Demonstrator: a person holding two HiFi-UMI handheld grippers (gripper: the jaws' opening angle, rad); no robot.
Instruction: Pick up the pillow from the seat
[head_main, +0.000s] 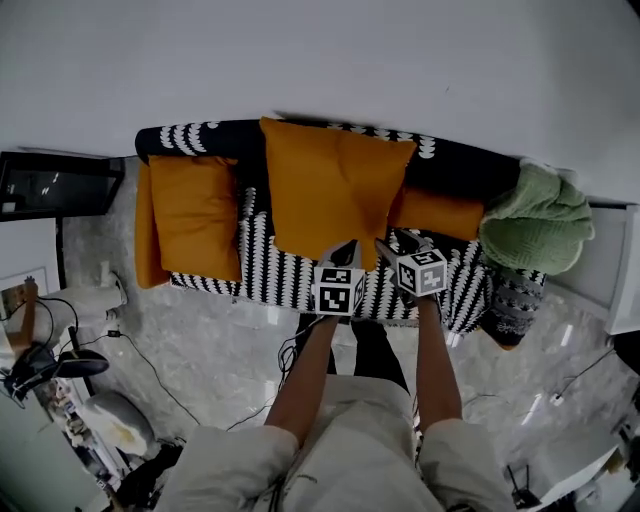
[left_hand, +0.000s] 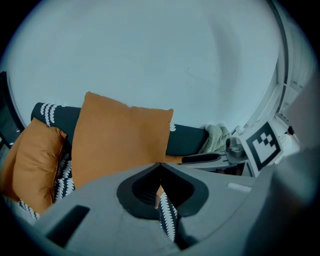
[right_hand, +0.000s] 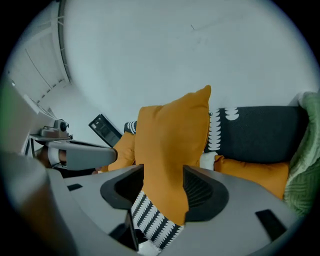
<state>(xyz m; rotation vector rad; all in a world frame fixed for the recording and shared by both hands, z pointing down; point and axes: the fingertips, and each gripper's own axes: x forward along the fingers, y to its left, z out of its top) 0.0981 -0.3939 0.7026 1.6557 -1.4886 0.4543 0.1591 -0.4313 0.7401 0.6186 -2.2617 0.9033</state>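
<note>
The large orange pillow (head_main: 330, 190) stands upright on the black-and-white patterned sofa seat (head_main: 270, 270), leaning on the dark backrest. Both grippers are at its lower edge. My left gripper (head_main: 345, 250) (left_hand: 160, 164) has its tips closed together right against the pillow (left_hand: 120, 140); no fabric shows caught between them. My right gripper (head_main: 392, 246) (right_hand: 163, 170) is open, and the pillow's lower corner (right_hand: 172, 150) hangs between its jaws. That corner touches the right jaw and leaves a gap at the left jaw, where the patterned seat shows.
A second orange pillow (head_main: 195, 215) lies at the sofa's left end and a third (head_main: 440, 212) lies behind on the right. A green blanket (head_main: 540, 220) is heaped on the right arm. A dark screen (head_main: 60, 185) and floor cables (head_main: 130, 340) are at left.
</note>
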